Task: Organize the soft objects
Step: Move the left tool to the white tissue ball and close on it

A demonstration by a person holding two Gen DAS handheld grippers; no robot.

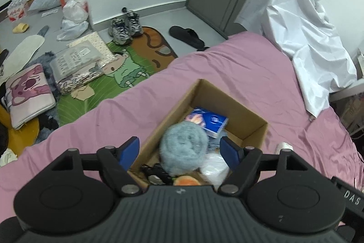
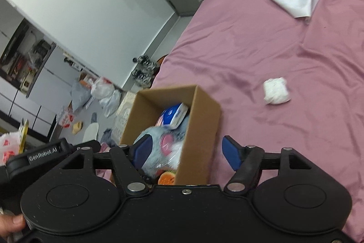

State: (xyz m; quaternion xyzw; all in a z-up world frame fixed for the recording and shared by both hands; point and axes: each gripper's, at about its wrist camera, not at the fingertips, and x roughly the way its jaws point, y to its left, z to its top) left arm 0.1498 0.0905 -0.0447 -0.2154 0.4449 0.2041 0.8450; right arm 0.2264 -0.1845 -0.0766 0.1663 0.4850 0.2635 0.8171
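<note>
Left wrist view looks down over a pink bed sheet [image 1: 238,74] that fills the right and centre of the frame, with an open cardboard box [image 1: 257,129] standing on it at lower centre. Inside the box the biggest item is a grey-blue plush toy [image 1: 184,147], blurred, sitting in the middle. In the right wrist view the same plush [image 2: 159,152] shows a pink ear patch. It looks light, squashy and fuzzy; it would give under pressure and is unlikely to slip or break, so a pinch across the body or a bunch of fur should do.

Behind it, toward the box's far corner, lies a blue and white packet [image 1: 211,123], probably tissues: light, soft-sided, best taken across its short width. At the box's near right is a pale crinkled plastic bag [image 1: 215,169], thin and slippery. At the bottom edge an orange soft piece [image 1: 186,181] peeks out, beside some dark item I cannot identify.

Outside the box, a small white wad [image 2: 276,91] rests alone on the sheet at right centre of the right wrist view, well apart from the box. It seems very light and easily crushed.

The left gripper [image 1: 180,149] hangs above the box, its jaws standing wide either side of the plush, not pressing it. The right gripper [image 2: 188,152] straddles the box's near wall, jaws wide, holding nothing.
</note>
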